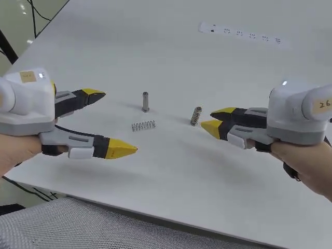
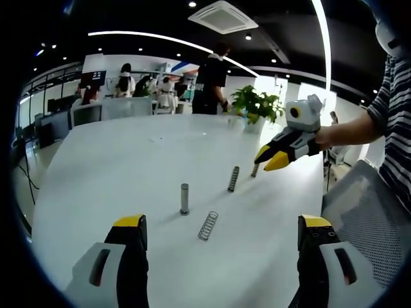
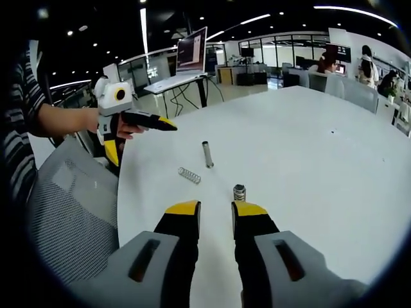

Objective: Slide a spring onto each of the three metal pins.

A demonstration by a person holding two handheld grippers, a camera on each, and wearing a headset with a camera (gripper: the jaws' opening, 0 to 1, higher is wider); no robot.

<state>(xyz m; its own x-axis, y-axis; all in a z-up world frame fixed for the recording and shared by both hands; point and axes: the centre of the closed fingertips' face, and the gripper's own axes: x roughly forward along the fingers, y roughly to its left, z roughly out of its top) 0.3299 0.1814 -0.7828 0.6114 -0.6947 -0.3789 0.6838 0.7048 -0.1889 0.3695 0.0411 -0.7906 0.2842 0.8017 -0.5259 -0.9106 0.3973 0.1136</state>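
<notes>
A bare metal pin point(image 1: 145, 101) stands upright on the white table point(image 1: 176, 171). A loose spring point(image 1: 143, 125) lies flat just in front of it. To the right stands a pin wearing a spring point(image 1: 195, 116). My left gripper point(image 1: 110, 121) hovers left of the loose spring, jaws wide open and empty. My right gripper point(image 1: 213, 119) points at the sprung pin, jaws a little apart, holding nothing. The left gripper view shows the bare pin point(image 2: 185, 199), loose spring point(image 2: 207, 225), sprung pin point(image 2: 234, 179), and a small upright piece point(image 2: 255, 170) under the right gripper point(image 2: 270, 159). The sprung pin point(image 3: 239, 191) stands just past my right fingertips point(image 3: 247, 208).
A white power strip point(image 1: 241, 35) lies at the table's far side. A grey mesh chair point(image 1: 78, 223) sits below the near table edge. A potted plant point(image 2: 257, 106) and several people are beyond the table's far end.
</notes>
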